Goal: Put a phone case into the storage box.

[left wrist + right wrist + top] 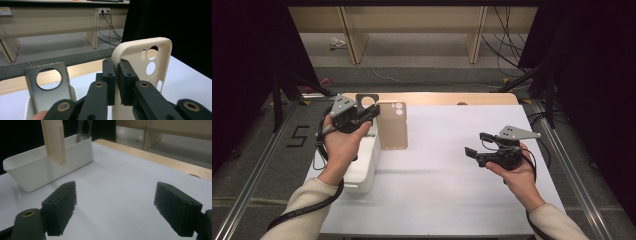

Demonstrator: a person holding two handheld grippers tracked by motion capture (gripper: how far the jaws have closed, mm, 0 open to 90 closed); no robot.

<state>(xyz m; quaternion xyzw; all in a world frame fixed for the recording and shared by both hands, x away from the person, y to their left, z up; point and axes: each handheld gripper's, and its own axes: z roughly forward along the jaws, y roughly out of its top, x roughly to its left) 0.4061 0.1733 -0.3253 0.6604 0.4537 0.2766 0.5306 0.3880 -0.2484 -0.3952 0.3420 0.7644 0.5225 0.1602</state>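
Nearest to me, the person's two sleeved forearms come in over the white tabletop (437, 165). The right hand-held gripper (476, 145) hangs low over the right part of that surface, well apart from everything else, pointing across toward the left side. Its jaws are spread wide with nothing between them; in the right gripper view the two black pads (61, 207) stand far apart over bare white surface.

Farther in and to the left, the left hand (342, 142) holds the left hand-held gripper (373, 114) above a white bin (364, 175) that sits along the left edge of the tabletop. Its jaws are pressed together on the edge of a beige phone case (392, 125), pinching the case's rim near a rounded corner, as the left gripper view shows close up. The case hangs off the tabletop, just beside the bin's right wall, camera cut-outs toward the far end. From the right gripper view it looks lifted clear, its lower end in front of the bin's wall.

A dark grey phone case (47, 87) with a large round opening stands upright at the far end of the bin, just left of the pinching jaws.

Beyond that runs the wooden far edge (452, 97) of the table, then grey floor with cables and pale wooden furniture legs.
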